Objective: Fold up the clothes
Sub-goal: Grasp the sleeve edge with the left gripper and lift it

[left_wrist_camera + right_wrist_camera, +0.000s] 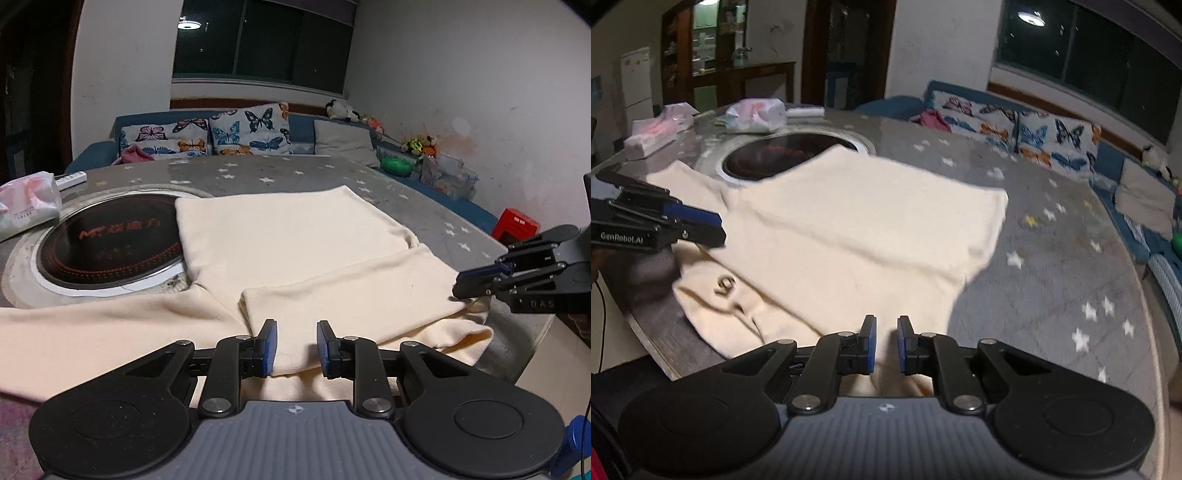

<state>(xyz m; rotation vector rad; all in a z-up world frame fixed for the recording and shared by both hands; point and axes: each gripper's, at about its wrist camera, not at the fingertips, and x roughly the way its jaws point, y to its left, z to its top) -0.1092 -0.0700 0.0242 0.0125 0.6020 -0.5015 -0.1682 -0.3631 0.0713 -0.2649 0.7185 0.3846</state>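
Lying flat on the star-printed surface (424,206), collar end nearest the person and hem farthest away: a cream sweater (295,236), its far left corner overlapping the round black cooktop (110,243). Long axis running straight away from the left gripper (296,347). One sleeve (351,291) already laid across the chest; the other sleeve (92,325) spread out to the left along the near edge, not yet folded in.

Hovering over the near edge, just beside the cuff of the folded sleeve: left gripper, pads well apart, nothing between them. Sitting at the right-hand shoulder edge of the sweater: right gripper (886,343), pads a narrow gap apart with cloth showing in that gap; impossible to tell whether pinching it or merely resting above it.

Probably next: bringing the spread sleeve inward. Nearer to that sleeve by far, the left gripper, with the sleeve off to its left and running sideways across its line of sight. Likely calls for a swing left before closing on the cuff.
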